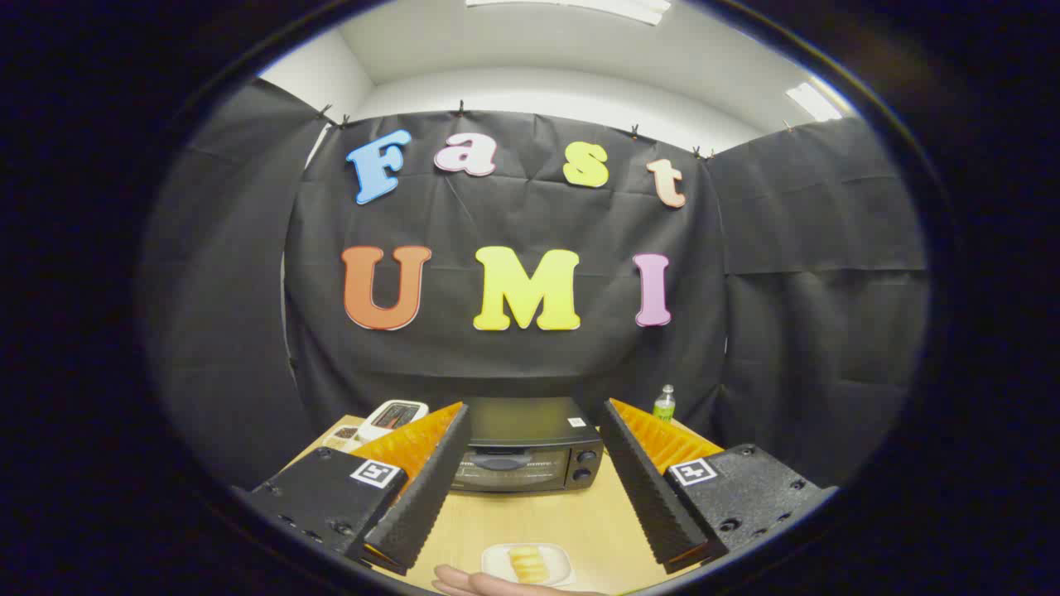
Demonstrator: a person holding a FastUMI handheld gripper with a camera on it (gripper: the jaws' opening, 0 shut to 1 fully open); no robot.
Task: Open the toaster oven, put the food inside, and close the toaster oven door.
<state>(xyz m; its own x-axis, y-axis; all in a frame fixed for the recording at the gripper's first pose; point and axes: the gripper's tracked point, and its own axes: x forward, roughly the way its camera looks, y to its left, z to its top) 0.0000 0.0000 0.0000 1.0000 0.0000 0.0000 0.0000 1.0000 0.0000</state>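
Nearest: a person's hand (468, 583) rests on the table (530, 517) beside a small white plate (497, 559), touching or nearly touching its near rim; cannot tell which. On the plate sits the food (527, 563), a pale yellow piece, untouched.

Gripper (532, 443): fingers spread wide apart, nothing between them but open table; holding nothing. The plate lies between the finger bases, low and close in.

Beyond the plate, framed between the fingertips: the toaster oven (523, 447), door fully up and closed, handle across the top of the glass, two knobs on its right side. Fingers are apart from it, no contact.

Behind it: a white device (391, 416) off to one side, a green bottle (664, 403) off to the other.

Judgement on progress: nothing done. Door not yet opened, food not yet loaded, closing not yet due. All three steps remain; door handle looks like the first target.
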